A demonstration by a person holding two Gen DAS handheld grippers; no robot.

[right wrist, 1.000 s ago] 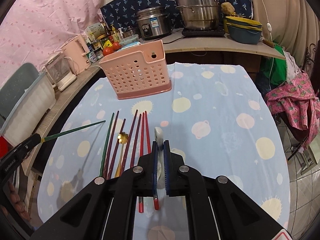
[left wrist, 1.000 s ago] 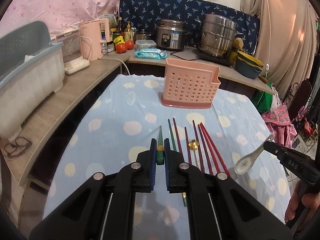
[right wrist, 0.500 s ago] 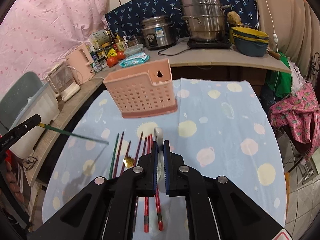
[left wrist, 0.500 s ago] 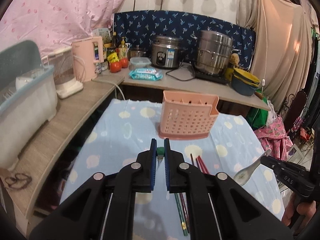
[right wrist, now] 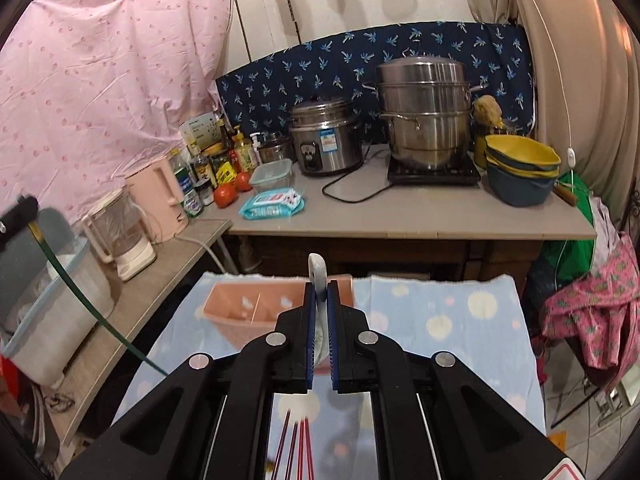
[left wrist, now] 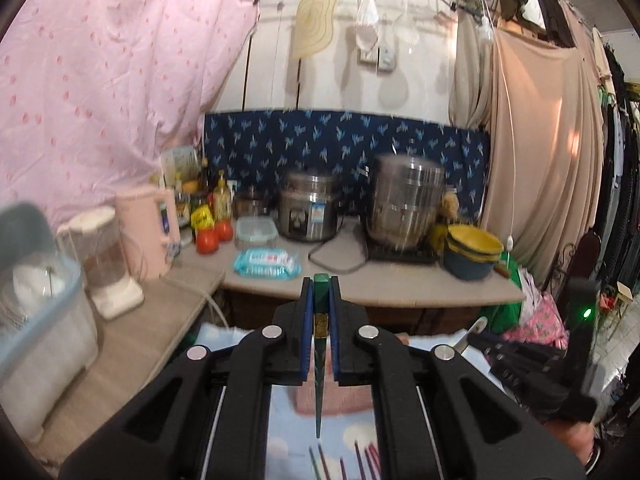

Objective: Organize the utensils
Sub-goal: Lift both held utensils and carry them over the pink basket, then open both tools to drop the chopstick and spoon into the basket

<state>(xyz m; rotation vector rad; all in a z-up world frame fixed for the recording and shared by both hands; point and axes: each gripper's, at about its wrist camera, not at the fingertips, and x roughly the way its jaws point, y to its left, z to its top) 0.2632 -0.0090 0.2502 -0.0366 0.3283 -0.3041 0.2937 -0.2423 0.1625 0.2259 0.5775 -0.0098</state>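
Left gripper [left wrist: 319,292]: fingers clamped on a green chopstick [left wrist: 319,364] near its thick end. The stick points down between the fingers, tip hanging in the air above the blue spotted cloth [right wrist: 472,316]. In the right view that same stick slants down from the upper left, held well off the cloth.

Pink basket [right wrist: 256,312] sits on the cloth ahead of both grippers, at the far end near the counter [right wrist: 400,216]. In the left view it is mostly hidden behind the gripper; only its lower part shows. Three compartments visible from the right view, contents hard to tell.

Remaining chopsticks [left wrist: 344,460] lie on the cloth below the grippers: green and dark red tips in the left view, red ones in the right view, roughly parallel.

Right gripper [right wrist: 318,298]: fingers closed tight on a white spoon [right wrist: 317,276]. The handle end sticks up past the fingertips, the bowl hangs below between the fingers. Spoon is off the cloth, in front of the basket's right end in the picture. The left view catches the spoon's tip at right, with the right gripper dark and blurred.

Counter behind carries a kettle [right wrist: 160,196], tomatoes [right wrist: 232,190], a rice cooker [right wrist: 326,140], a steamer pot [right wrist: 424,116] and stacked bowls [right wrist: 520,168].
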